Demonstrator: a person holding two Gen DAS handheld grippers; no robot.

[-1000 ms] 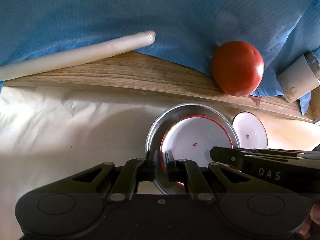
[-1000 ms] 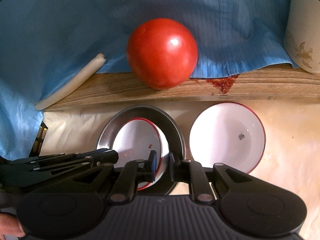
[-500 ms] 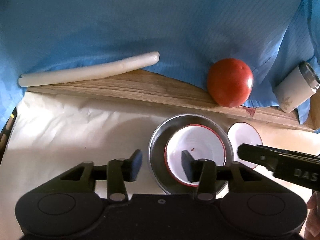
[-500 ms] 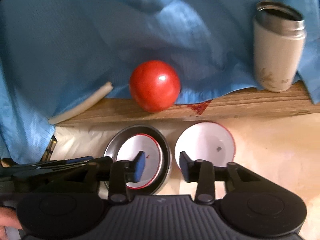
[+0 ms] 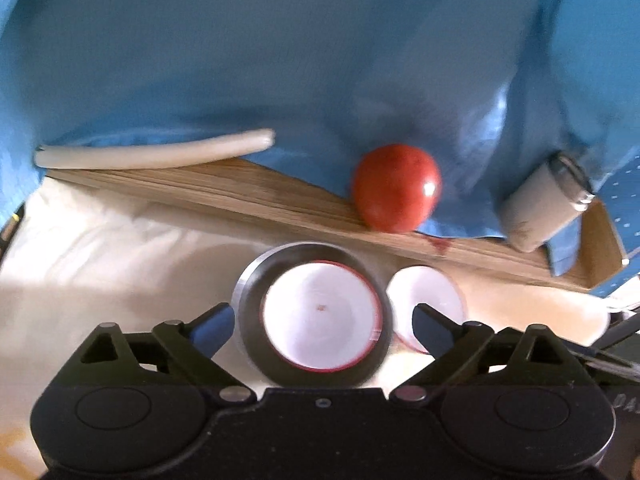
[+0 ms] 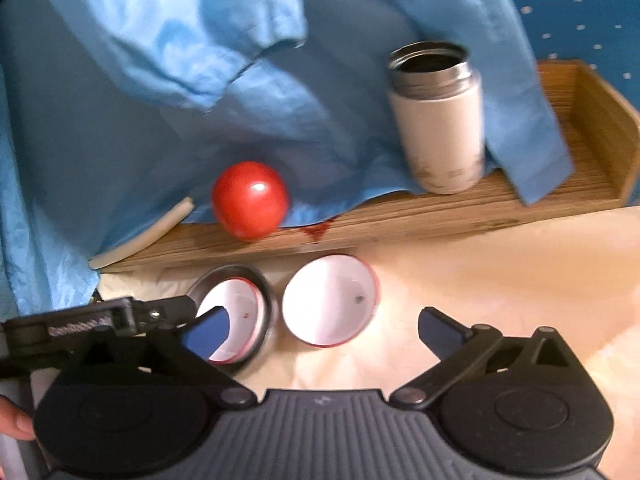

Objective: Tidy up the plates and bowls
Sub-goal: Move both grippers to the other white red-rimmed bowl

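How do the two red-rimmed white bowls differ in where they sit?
The left bowl sits nested inside a metal dish; the right bowl sits alone, directly on the cream cloth. The left one is partly hidden in the right wrist view; the right one shows whole. Both are white, red-rimmed and empty.

Metal plate (image 5: 246,304) — round, grey, shallow — lying flat on the cream-covered worktop (image 5: 100,264). Nested inside it, upright: a white bowl with a red rim (image 5: 320,316). Just to its right, a second white red-rimmed bowl (image 6: 330,306) — upright, empty save a small dark speck, close beside the plate.
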